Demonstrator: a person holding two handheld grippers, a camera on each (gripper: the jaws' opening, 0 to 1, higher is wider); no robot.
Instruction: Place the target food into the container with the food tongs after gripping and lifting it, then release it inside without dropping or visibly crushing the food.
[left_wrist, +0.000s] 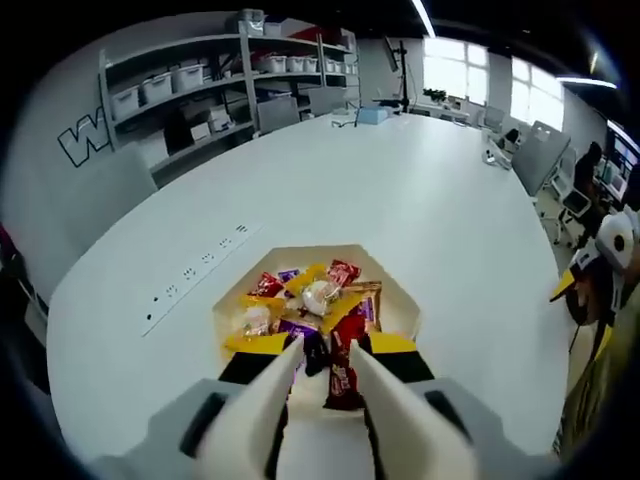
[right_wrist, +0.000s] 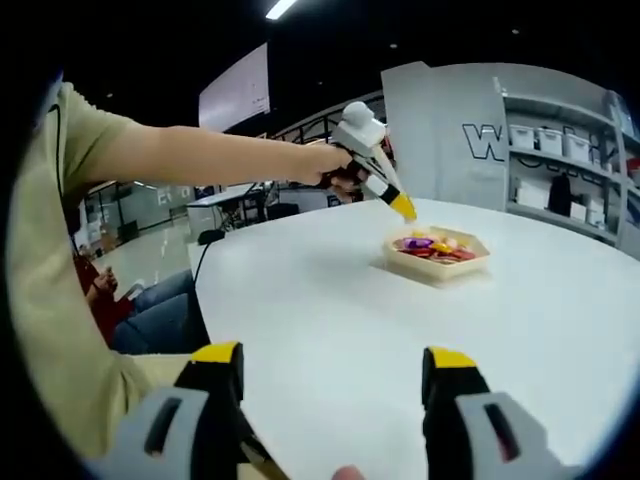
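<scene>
A shallow hexagonal tray (left_wrist: 395, 290) of wrapped candies in red, yellow and purple sits on the white table (left_wrist: 400, 190). My left gripper (left_wrist: 325, 348) hangs just above the tray's near side. Its white tong blades are closed on a long red wrapped candy (left_wrist: 345, 372), which stands upright in the narrow gap between them. In the right gripper view the left gripper (right_wrist: 403, 207) is held by a hand above the left edge of the tray (right_wrist: 437, 268). My right gripper (right_wrist: 333, 358) hovers low over the near table edge, its yellow-tipped jaws wide open and holding nothing.
Grey shelving with white bins (left_wrist: 190, 80) lines the far wall. A row of sockets (left_wrist: 195, 270) is set into the table left of the tray. A person's arm (right_wrist: 200, 150) reaches across the right gripper view, and a seated person (right_wrist: 150, 315) is at the left.
</scene>
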